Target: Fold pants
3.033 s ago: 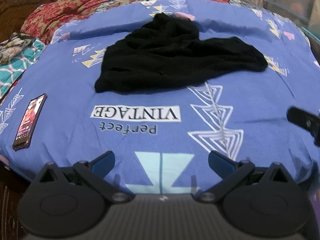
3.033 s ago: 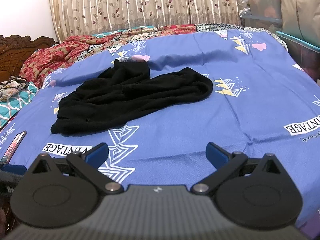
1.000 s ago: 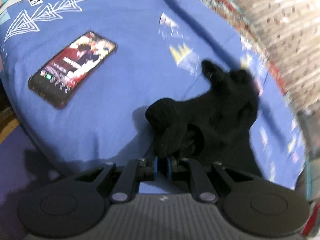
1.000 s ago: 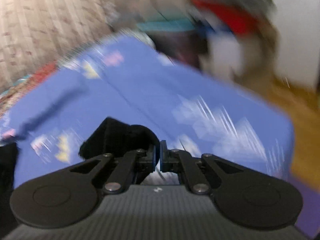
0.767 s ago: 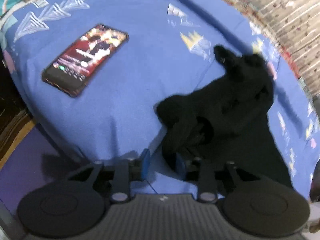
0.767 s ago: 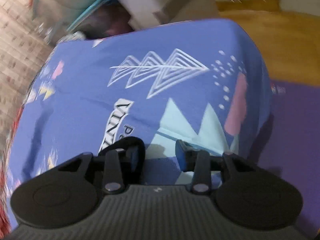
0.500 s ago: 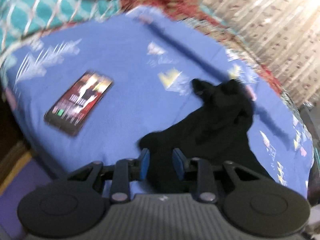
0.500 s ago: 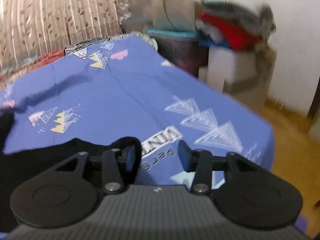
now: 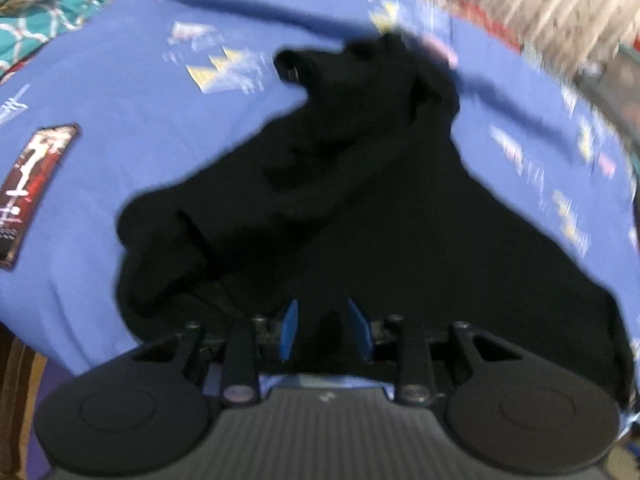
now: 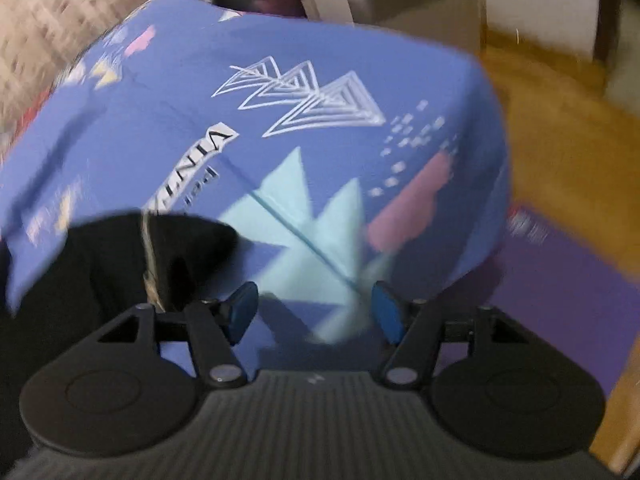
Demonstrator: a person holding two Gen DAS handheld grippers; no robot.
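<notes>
I have the crumpled black fabric pants (image 9: 360,184) filling the centre of the left wrist view, lying on the blue printed bedsheet (image 9: 120,128), bunched at centre left, so not flat enough to fold yet by my read. Left gripper (image 9: 323,330) sits low over the near edge, blue pads slightly spread, nothing visibly pinched. Right gripper (image 10: 314,312) is spread wide over bare sheet, empty; one dark end of the pants lies at lower left of its view, just beside the left finger. Rectangular smartphone with lit screen (image 9: 30,188) sits at the left edge, well apart.
</notes>
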